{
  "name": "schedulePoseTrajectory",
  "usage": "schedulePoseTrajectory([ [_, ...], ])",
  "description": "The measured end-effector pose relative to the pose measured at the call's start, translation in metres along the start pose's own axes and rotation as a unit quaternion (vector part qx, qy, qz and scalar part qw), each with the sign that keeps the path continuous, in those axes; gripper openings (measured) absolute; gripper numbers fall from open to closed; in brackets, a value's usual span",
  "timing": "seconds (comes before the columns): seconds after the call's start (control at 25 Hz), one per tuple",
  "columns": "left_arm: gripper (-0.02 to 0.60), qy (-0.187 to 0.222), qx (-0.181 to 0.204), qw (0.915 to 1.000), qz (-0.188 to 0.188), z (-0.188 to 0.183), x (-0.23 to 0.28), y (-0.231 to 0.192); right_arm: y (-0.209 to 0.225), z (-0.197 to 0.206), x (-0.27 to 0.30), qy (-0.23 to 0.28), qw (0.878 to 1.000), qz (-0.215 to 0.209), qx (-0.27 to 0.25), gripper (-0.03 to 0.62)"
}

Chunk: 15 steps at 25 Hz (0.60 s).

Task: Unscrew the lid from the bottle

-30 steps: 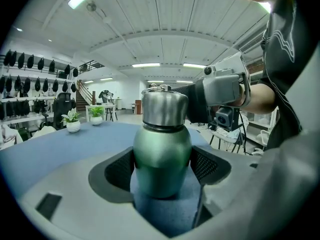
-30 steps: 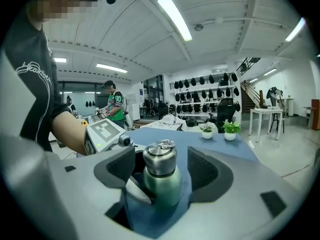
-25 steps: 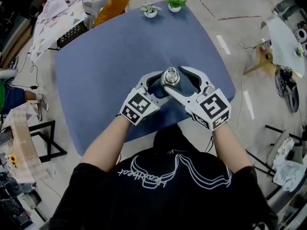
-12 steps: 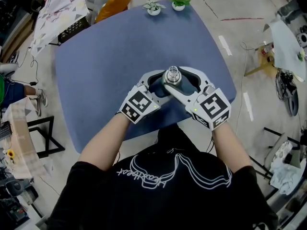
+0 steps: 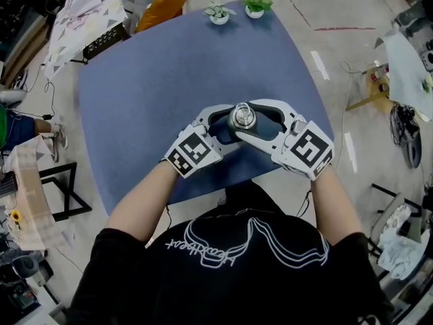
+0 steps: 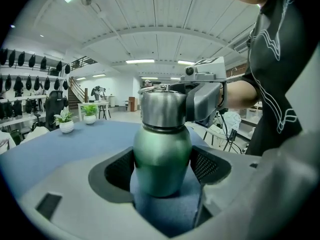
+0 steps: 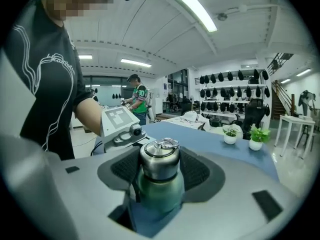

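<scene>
So the green metal bottle is standing straight up on the blue cloth-covered desk, long axis vertical, with its silver steel lid pointing up and still seated on the neck. There's a little loop handle lying on top of the lid. It sits close to the near edge of the desk, roughly mid-width, right in front of the person. The left gripper comes in from the near left. Its jaws are fairly wide apart but clamped on the fat green body, with a textured pad pressed against each side. The right gripper comes in from the near right and sits higher up. Its jaws are closed around the lid, which fills the space between the pads. Way over at the far edge are two small potted plants in white pots, well apart from the bottle.
</scene>
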<state>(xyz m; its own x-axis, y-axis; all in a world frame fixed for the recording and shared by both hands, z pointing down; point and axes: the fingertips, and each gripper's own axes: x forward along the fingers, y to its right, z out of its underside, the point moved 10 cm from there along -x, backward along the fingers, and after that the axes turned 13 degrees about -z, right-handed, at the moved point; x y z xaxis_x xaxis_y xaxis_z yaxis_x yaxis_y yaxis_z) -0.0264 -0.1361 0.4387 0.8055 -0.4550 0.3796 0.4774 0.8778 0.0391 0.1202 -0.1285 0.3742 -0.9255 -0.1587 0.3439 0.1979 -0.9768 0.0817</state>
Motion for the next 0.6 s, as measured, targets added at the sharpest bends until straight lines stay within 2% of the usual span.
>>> schedulePoseTrajectory([
  [0.28, 0.353, 0.001, 0.008, 0.9997, 0.025, 0.003, 0.0, -0.003, 0.015, -0.001, 0.0, -0.033, 0.993, -0.106, -0.047, 0.256],
  [0.6, 0.353, 0.005, 0.02, 0.9984, 0.053, -0.001, 0.001, -0.008, 0.032, -0.013, 0.001, -0.079, 0.969, -0.216, -0.094, 0.258],
])
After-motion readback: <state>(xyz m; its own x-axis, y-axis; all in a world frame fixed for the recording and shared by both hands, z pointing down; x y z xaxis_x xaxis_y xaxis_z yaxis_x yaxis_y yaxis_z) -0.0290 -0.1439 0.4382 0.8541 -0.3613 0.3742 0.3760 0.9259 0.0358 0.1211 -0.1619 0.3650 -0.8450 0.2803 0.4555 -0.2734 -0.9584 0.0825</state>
